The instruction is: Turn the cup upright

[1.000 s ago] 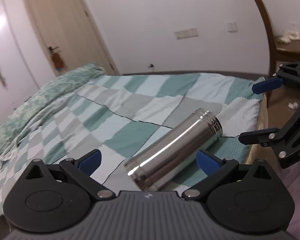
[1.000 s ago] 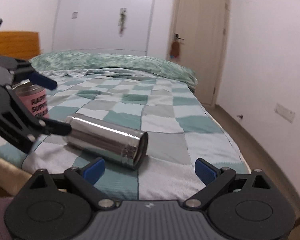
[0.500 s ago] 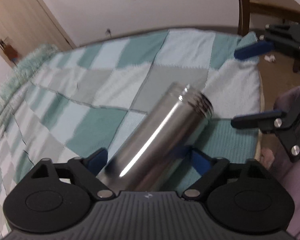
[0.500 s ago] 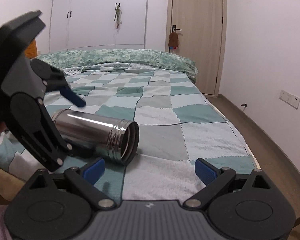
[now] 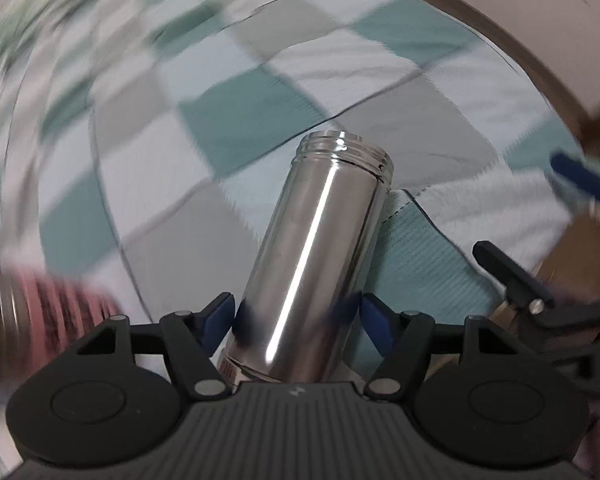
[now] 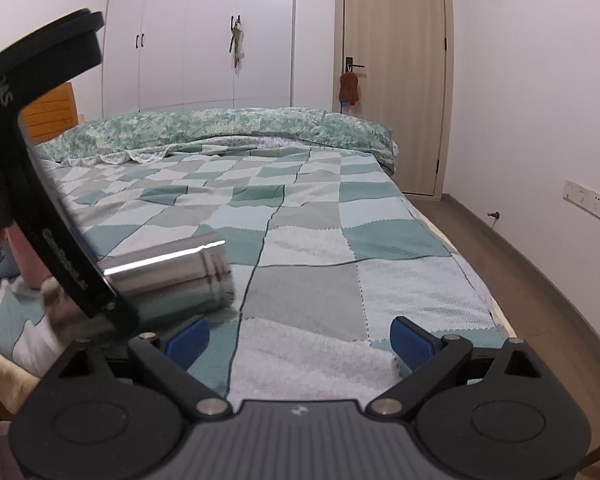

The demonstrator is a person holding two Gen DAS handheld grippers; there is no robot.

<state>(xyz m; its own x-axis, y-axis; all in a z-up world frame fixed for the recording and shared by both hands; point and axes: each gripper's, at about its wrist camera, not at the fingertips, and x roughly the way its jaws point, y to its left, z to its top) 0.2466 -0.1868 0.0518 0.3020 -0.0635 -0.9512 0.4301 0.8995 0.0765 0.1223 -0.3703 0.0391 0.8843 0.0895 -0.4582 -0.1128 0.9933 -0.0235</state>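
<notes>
The steel cup (image 5: 316, 248) is a tall cylinder with a threaded open rim. My left gripper (image 5: 296, 316) is shut on its lower body, blue pads on both sides, rim pointing away over the checked blanket. In the right wrist view the cup (image 6: 172, 276) is still near horizontal, just above the bed, rim to the right, partly hidden by the left gripper's body (image 6: 40, 184). My right gripper (image 6: 296, 340) is open and empty over the bed's near edge, also visible at the right of the left wrist view (image 5: 540, 264).
A pink printed can (image 5: 48, 308) stands on the bed left of the cup, also glimpsed in the right wrist view (image 6: 24, 256). The checked blanket (image 6: 340, 240) covers the bed; pillows, wardrobe and door lie beyond. Floor runs along the right side.
My left gripper closed on the cup and is turning with it; the view is motion blurred. The right gripper has drawn back slightly.
</notes>
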